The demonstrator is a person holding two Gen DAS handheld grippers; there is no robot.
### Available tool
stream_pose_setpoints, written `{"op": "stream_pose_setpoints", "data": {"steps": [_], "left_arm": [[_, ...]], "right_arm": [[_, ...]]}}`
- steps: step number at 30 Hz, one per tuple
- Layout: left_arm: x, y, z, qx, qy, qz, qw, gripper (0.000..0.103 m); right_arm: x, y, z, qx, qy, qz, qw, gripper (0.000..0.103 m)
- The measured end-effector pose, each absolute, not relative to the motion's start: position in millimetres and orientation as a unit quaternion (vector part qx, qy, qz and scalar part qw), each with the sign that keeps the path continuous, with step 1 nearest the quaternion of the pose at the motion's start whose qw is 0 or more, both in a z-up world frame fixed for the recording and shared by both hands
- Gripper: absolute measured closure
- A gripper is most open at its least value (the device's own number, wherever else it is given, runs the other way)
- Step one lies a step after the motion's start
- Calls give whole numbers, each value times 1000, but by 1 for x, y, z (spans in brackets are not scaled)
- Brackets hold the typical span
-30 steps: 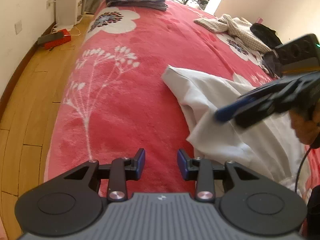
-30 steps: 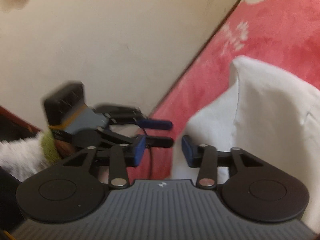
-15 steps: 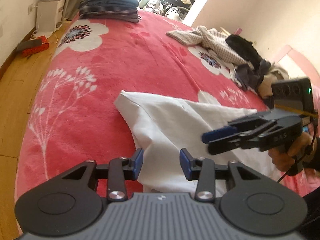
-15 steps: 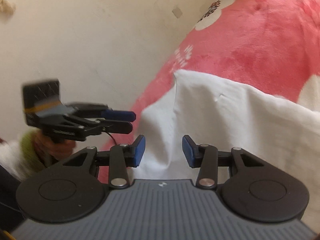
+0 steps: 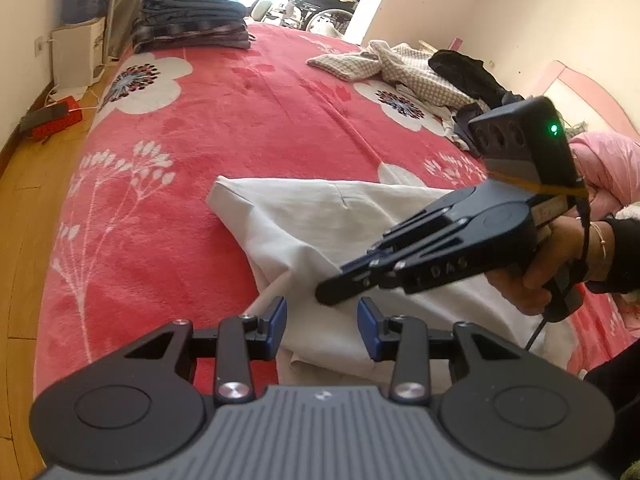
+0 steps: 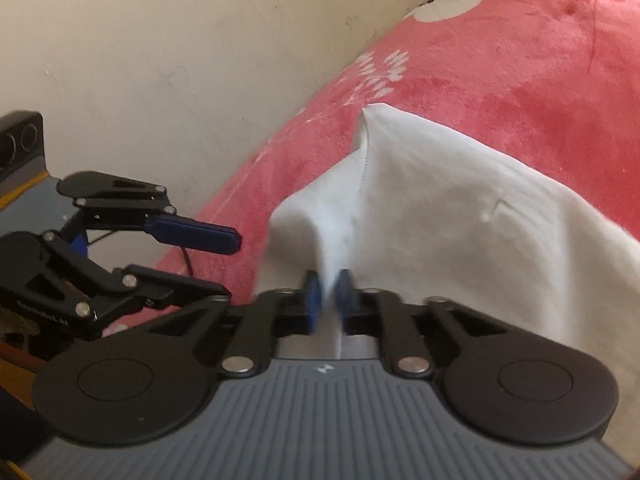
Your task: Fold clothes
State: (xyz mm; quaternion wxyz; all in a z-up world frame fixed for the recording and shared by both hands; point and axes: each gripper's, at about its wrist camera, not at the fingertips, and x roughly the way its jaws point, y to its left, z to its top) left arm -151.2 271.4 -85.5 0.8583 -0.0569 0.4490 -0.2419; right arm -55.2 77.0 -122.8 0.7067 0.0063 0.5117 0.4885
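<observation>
1. White cloth garment (image 5: 352,224) lies spread on the red floral blanket (image 5: 224,128) of a bed, near the blanket's near edge; one corner points toward the blanket's middle.
2. Right gripper (image 6: 327,298): blue pads pressed together on a pinch of the white garment (image 6: 460,216), which rises in a peaked ridge from the grip point. In the left wrist view the right gripper (image 5: 332,292) enters from the right, held in a hand (image 5: 548,264), its tip down on the cloth.
3. Left gripper (image 5: 322,324): fingers apart, holding nothing, poised just above the garment's near fold, beside the right gripper's tip. The right wrist view shows the left gripper (image 6: 224,264) with a clear gap between its fingers, alongside the cloth without touching it.
4. Folded dark clothes stack (image 5: 192,20) sits at the bed's far end; loose checked and dark garments (image 5: 420,72) lie heaped at the far right.
</observation>
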Motion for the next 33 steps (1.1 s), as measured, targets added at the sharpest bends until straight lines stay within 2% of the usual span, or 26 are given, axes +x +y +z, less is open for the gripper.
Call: {"op": "stream_pose_setpoints", "data": {"steps": [8, 19, 22, 26, 30, 33], "left_arm": [[-144, 265, -103, -77, 458, -250, 850, 64], [-111, 252, -123, -88, 432, -327, 836, 63], [-107, 243, -133, -86, 445, -334, 826, 62], [-120, 250, -124, -77, 446, -317, 834, 56], [-138, 275, -106, -88, 449, -279, 844, 55], [-143, 299, -91, -139, 442, -246, 852, 56]], "right_arm": [[-51, 53, -107, 73, 497, 490, 712, 100], [-48, 42, -98, 90, 480, 512, 707, 100], [-46, 39, -102, 95, 488, 512, 701, 100], [-43, 37, -108, 102, 495, 506, 699, 100], [-40, 35, -109, 105, 494, 504, 700, 100], [-39, 36, -109, 101, 491, 506, 702, 100]]}}
